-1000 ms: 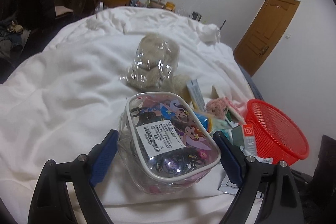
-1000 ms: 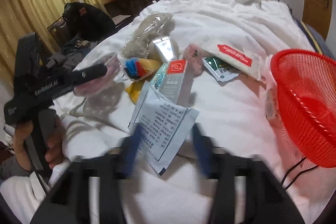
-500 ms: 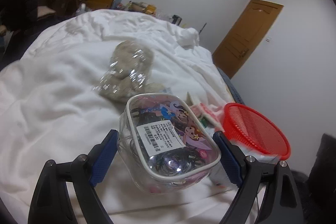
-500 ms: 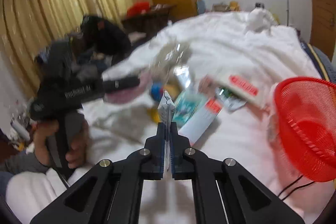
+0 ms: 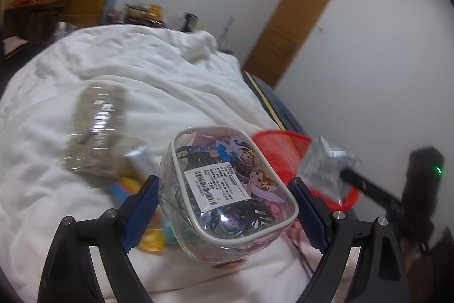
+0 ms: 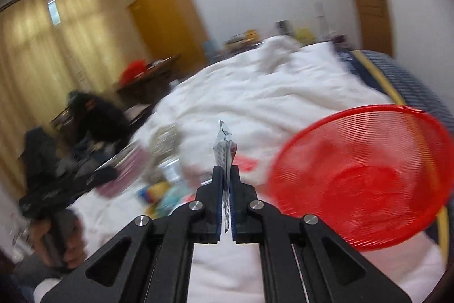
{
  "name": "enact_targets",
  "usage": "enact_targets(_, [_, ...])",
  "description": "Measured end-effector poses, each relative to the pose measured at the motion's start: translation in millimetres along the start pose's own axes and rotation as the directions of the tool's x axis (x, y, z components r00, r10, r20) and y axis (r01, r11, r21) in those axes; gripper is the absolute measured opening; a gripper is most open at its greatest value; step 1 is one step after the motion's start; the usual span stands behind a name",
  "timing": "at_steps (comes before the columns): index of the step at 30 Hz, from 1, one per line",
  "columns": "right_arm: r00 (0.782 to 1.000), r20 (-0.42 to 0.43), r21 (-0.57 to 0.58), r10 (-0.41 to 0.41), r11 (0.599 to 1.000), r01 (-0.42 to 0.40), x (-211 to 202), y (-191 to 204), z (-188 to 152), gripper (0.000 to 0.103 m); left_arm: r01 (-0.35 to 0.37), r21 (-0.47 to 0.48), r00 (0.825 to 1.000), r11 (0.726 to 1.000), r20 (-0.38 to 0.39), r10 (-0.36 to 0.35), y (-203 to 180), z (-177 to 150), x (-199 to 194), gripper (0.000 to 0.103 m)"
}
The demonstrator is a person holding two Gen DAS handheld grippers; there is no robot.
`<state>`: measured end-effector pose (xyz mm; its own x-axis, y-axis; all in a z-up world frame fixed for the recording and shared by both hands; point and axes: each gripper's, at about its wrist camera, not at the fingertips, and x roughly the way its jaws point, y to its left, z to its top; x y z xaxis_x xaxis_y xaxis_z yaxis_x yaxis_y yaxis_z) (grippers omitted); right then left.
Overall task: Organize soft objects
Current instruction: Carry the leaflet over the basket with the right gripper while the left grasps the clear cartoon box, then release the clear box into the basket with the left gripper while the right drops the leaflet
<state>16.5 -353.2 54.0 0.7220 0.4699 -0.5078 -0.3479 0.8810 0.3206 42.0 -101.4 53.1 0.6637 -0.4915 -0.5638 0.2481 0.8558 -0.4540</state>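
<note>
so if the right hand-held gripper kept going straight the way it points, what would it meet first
Probably the rumpled white duvet, just beyond the thin packet it grips. The round red mesh basket sits off to the right; depth is unclear.

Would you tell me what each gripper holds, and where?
Left gripper: clear pouch, clamped across its sides. Right gripper: flat sachet, pinched at its lower edge.

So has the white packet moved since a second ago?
Yes. The packet is lifted off the bed, clamped in the right hand-held gripper.
</note>
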Motion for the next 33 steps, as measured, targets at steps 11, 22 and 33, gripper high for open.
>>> enact_targets(11, [0.946,-0.093,0.144,-0.311,0.936,0.322,10,-126,5,0.004,0.037,0.094,0.992,0.995,-0.121,-0.026,-91,25,94,0.092])
enact_targets(22, [0.906,-0.122,0.114,-0.406,0.901,0.419,-3,-144,-31,0.004,0.048,0.238,0.968,0.970,-0.252,0.014,-165,-6,198,0.092])
enact_targets(33, [0.893,-0.161,0.126,-0.421,0.888,0.442,0,-158,-39,0.004,-0.005,0.237,0.944,0.972,-0.318,0.082,-152,-36,244,0.093])
